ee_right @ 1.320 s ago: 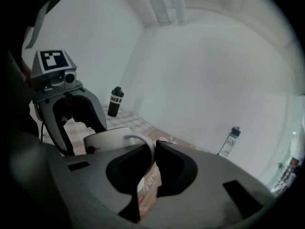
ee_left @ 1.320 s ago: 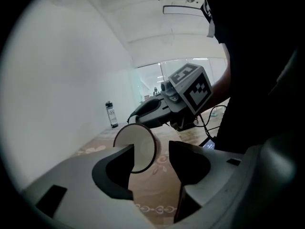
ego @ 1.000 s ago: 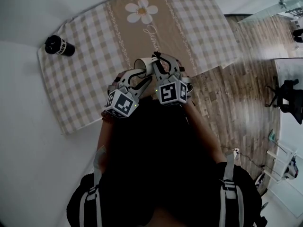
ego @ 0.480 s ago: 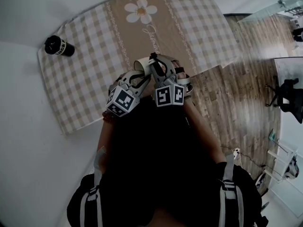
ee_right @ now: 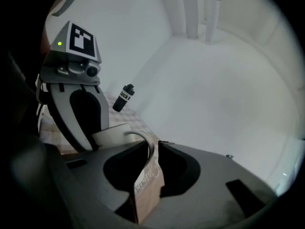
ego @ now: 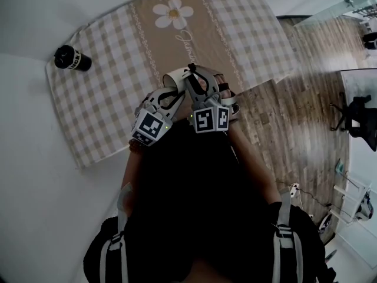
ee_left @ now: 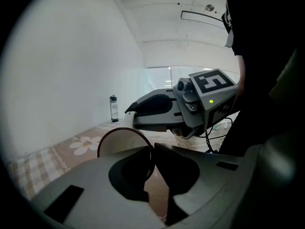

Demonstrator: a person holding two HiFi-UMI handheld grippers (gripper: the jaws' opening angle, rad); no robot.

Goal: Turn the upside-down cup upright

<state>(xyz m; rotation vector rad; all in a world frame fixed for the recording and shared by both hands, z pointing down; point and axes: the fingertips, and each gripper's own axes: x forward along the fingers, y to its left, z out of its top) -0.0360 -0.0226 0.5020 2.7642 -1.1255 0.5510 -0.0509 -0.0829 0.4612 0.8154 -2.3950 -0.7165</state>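
Checked beige tablecloth lies beneath two grippers. The left gripper, its jaws just closing, pinches the rim of the one white cup. The right gripper, jaws just easing apart, loosely straddles the cup's handle. The cup hangs tipped sideways above the tablecloth's near edge. One black bottle sits at the tablecloth's left corner.

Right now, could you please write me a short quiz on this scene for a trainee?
1. Multiple choice: which part of the white cup is between the left gripper's jaws? A rim; B handle; C base.
2. True or false: the black bottle touches the cup.
3. What flower is printed on the checked tablecloth?
Key: 1 A; those jaws have just been closing and pinch the rim. 2 False; the bottle is well apart, near the cloth's far left corner. 3 A white daisy.
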